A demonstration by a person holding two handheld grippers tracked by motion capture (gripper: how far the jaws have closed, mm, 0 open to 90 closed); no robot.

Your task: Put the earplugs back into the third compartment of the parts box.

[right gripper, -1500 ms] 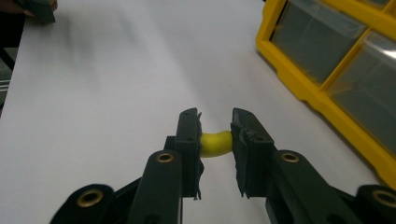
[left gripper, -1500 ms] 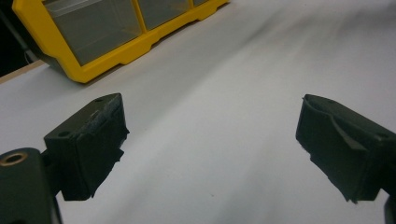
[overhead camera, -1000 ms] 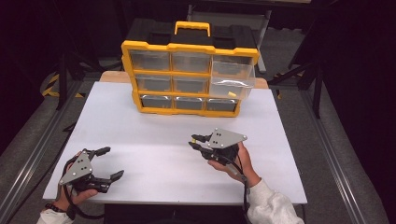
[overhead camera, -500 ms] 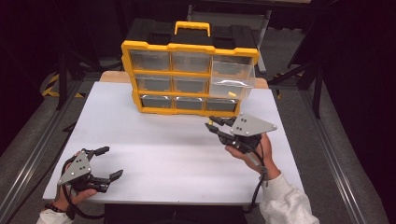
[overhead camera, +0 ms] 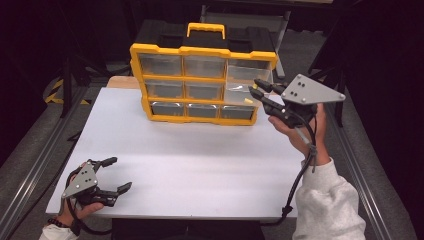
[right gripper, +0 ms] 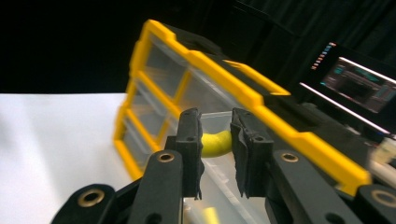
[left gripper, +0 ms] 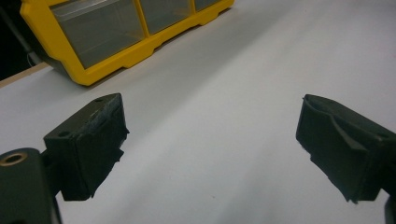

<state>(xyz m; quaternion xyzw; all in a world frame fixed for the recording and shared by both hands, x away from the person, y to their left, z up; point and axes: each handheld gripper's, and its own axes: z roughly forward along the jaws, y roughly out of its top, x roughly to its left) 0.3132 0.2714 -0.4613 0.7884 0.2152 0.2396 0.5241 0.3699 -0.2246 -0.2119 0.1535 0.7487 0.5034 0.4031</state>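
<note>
One yellow piece [right gripper: 215, 143] pinched in right gripper [right gripper: 215, 140], beside drawer cabinet [overhead camera: 200, 82]

Left black two-jaw gripper [overhead camera: 114, 174] sits low at the near left table corner, held in the left hand [overhead camera: 82, 209]; jaws stand wide apart, nothing between them. Right black two-jaw gripper [overhead camera: 256, 89] is held high at the far right, forearm in a white sleeve [overhead camera: 327, 202] angled up from the near edge. Its jaws are drawn close, pads [right gripper: 190, 135] pinching a small yellow piece.
</note>
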